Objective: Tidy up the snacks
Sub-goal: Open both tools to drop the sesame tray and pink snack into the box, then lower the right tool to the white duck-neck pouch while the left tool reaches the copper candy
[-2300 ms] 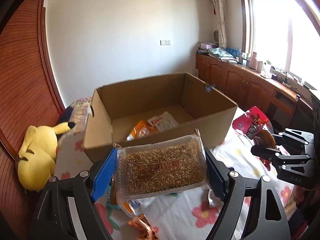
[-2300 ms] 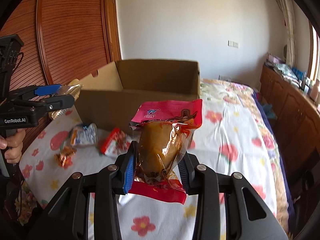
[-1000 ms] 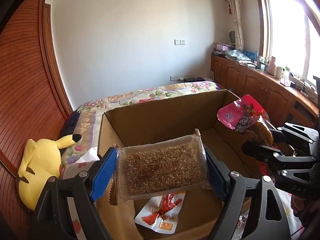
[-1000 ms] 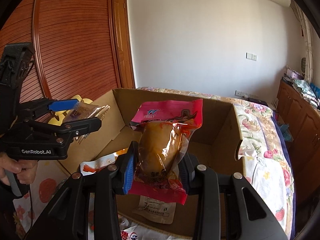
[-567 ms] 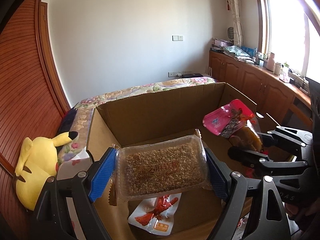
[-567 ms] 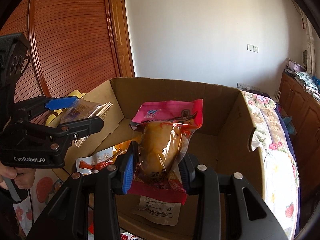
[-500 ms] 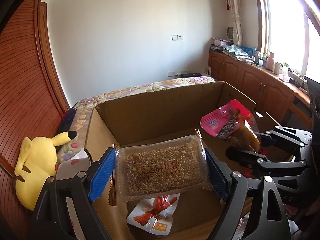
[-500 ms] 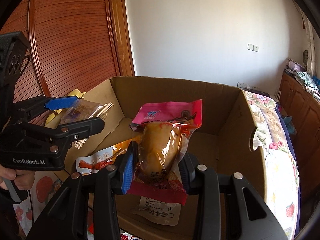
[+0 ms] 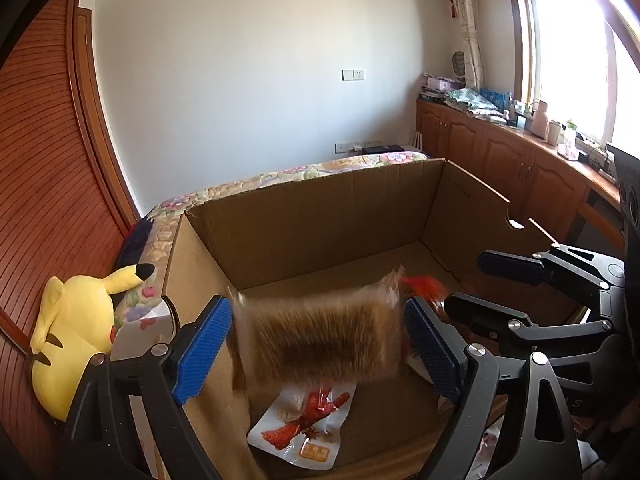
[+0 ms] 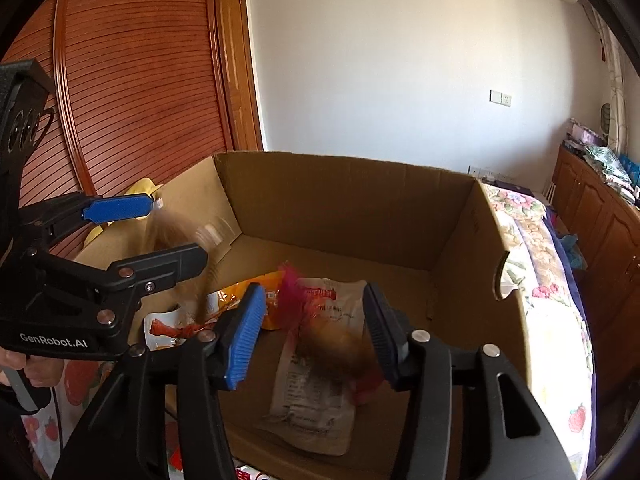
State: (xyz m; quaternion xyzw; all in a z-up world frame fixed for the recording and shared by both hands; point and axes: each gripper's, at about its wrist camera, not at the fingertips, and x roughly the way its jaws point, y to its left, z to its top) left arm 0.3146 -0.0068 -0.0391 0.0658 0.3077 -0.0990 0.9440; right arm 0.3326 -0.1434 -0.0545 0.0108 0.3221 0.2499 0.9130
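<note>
An open cardboard box (image 9: 320, 216) stands on the flowered bed; it also shows in the right wrist view (image 10: 344, 208). My left gripper (image 9: 316, 340) is open above the box, and a clear pack of brown grain candy (image 9: 320, 340) falls blurred between its jaws. My right gripper (image 10: 312, 332) is open above the box, and a pink pouch with a brown snack (image 10: 332, 344) falls blurred between its jaws. On the box floor lie a white packet with a red print (image 9: 308, 424), a white pouch (image 10: 320, 384) and an orange packet (image 10: 244, 292).
A yellow plush toy (image 9: 76, 324) lies left of the box against the wooden slatted wall (image 9: 36, 200). Wooden cabinets (image 9: 520, 160) run under the window on the right. Loose snack packets lie on the bed sheet in front of the box (image 10: 248, 472).
Both grippers have opened over the box. The grain candy pack and the pink pouch have left the jaws and are dropping into the box.
</note>
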